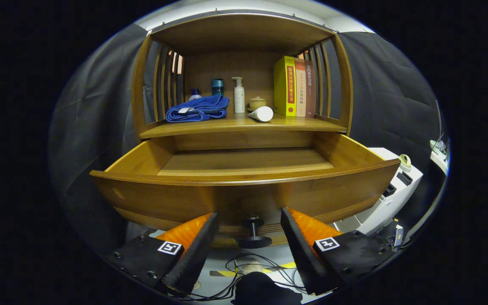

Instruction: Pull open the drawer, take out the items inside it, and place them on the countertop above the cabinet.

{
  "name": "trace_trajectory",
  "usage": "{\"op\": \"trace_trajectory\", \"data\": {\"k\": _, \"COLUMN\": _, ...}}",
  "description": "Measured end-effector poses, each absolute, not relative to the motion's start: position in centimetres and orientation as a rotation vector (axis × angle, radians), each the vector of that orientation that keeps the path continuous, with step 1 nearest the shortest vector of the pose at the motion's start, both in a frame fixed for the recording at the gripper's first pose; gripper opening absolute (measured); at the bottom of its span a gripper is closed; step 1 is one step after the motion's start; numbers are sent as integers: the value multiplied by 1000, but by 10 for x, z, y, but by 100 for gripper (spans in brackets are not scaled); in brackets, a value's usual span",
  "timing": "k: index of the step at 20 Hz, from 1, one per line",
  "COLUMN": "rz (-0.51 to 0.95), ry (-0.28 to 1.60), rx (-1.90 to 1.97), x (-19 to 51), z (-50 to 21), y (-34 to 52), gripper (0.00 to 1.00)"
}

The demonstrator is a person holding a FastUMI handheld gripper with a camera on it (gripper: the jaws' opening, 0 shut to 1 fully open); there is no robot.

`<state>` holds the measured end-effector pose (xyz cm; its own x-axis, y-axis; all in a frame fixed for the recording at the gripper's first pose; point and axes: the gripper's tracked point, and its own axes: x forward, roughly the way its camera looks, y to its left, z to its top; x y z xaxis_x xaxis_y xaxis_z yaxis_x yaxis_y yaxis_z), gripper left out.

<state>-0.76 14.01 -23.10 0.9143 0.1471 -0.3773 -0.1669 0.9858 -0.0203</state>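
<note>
Drawer (244, 186) stands pulled well out of the wooden cabinet (244, 38), its bare wooden floor in view and nothing seen lying on it. Dark round knob (253, 232) sticks out from the drawer's front panel, low and at the middle. Gripper (250, 220) sits just in front of that panel with its fingers spread wide, one to each side of the knob and clear of it; nothing is held. Above the drawer, on the countertop (235, 127): a folded blue towel (197, 109) toward the left, a small blue-capped bottle (194, 94) and a dark teal cylinder (217, 86) behind it, a white pump bottle (239, 95) near the middle, a small lidded tan jar (257, 103), and a white tube (261, 113) lying on its side in front of the jar. Three upright books (295, 87) stand to the right, the yellow one nearest the jar. Right of the drawer, a white unit (392, 195); below it, cables (248, 271) on the floor.
</note>
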Motion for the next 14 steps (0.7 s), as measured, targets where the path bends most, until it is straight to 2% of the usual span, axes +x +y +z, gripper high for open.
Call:
{"op": "trace_trajectory", "data": {"k": 6, "rz": 149, "ry": 396, "rx": -72, "x": 11, "z": -232, "y": 143, "gripper": 99}}
{"op": "trace_trajectory", "data": {"k": 14, "rz": 119, "ry": 398, "rx": -44, "x": 72, "z": -235, "y": 153, "gripper": 98}}
